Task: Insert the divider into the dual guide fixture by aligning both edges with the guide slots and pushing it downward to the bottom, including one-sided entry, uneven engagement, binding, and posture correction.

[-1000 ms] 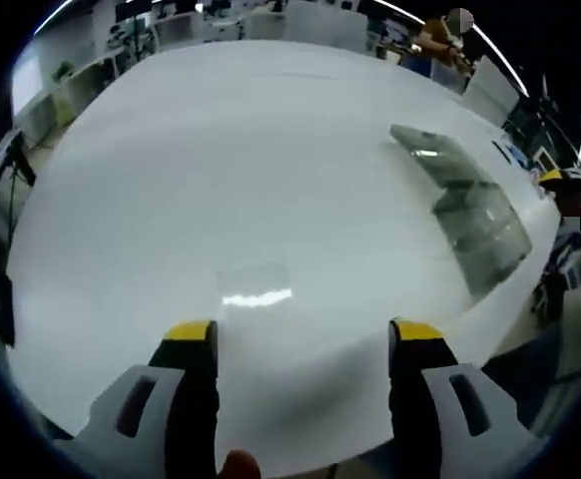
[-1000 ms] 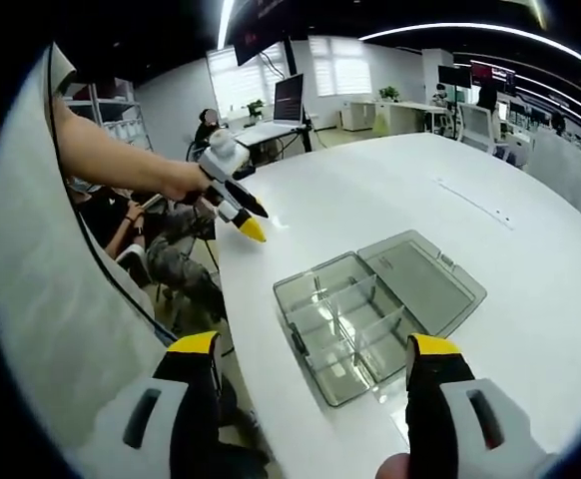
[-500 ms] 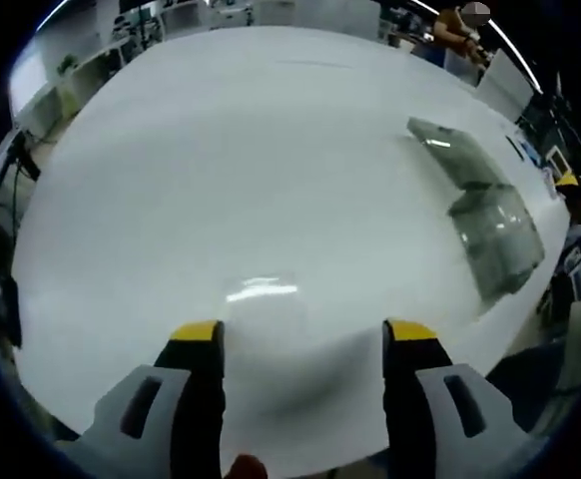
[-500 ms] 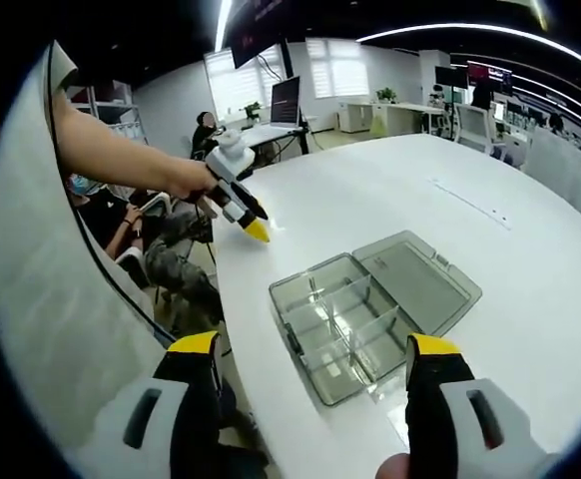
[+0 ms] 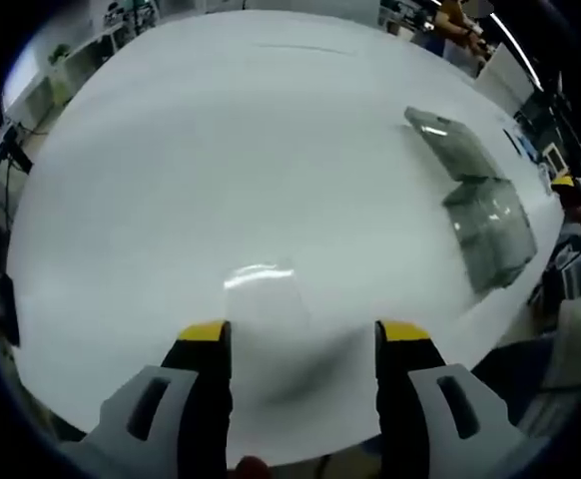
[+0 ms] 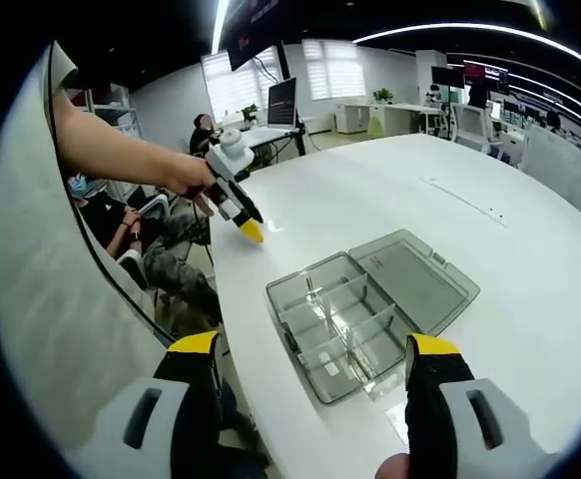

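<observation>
A clear, thin divider [image 5: 264, 287] lies flat on the white table [image 5: 221, 150], marked mostly by a streak of glare. My left gripper [image 5: 303, 335] is open, its yellow-tipped jaws just short of the divider and straddling its near edge. The clear compartment box [image 6: 335, 324], the guide fixture, sits on the table with its lid [image 6: 415, 279] folded open beside it. The box also appears at the right of the left gripper view [image 5: 482, 228]. My right gripper [image 6: 315, 347] is open and empty, hovering in front of the box. In the right gripper view, the left gripper [image 6: 250, 231] points down at the table.
The table's near edge [image 5: 271, 449] runs just below the left jaws. A person's bare arm [image 6: 121, 155] holds the left gripper. Seated people and chairs [image 6: 151, 235] are beside the table edge. Office desks and monitors [image 6: 286, 100] stand far behind.
The left gripper has moved forward and down toward the divider, which now lies close to its jaw tips. The right gripper has barely shifted; the box stays put.
</observation>
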